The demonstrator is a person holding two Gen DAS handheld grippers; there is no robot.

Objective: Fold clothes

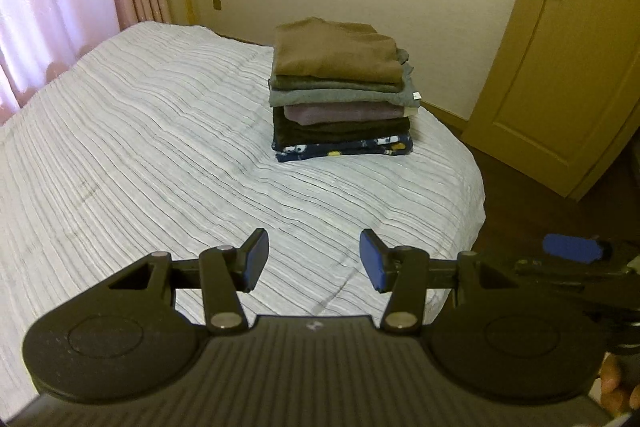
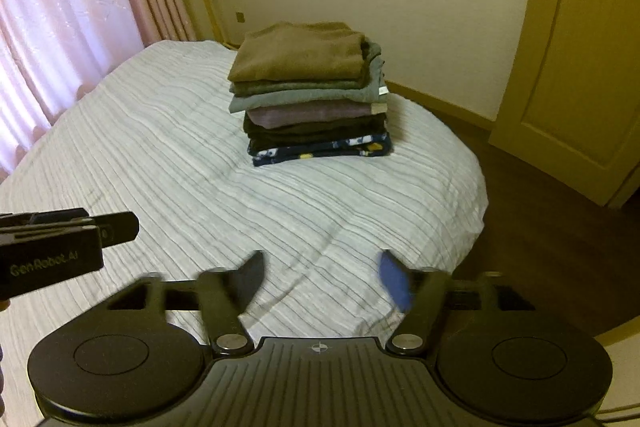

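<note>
Sitting on the far right part of the white ribbed quilted bedspread (image 1: 160, 131) is a neat stack of folded clothes (image 1: 340, 91), well apart from both tools. On top lies a fuzzy olive-brown fleece garment (image 1: 336, 53), then dull green and grey knits, a mauve piece, dark layers, and at the bottom a navy patterned fleece with white and yellow motifs (image 1: 344, 149). Each fold is a soft rectangle, and the folded edges face the cameras; the stack's long side runs left to right across the bed. The left black two-finger gripper with blue pads (image 1: 314, 261) hangs above the near bedspread, fingers spread wide, nothing between them. The right black gripper (image 2: 320, 279) hovers likewise, fingers parted and empty, slightly blurred. Pink pleated curtains (image 2: 60, 27) hang at left; a tan wooden door (image 1: 568, 67) stands at right.
</note>
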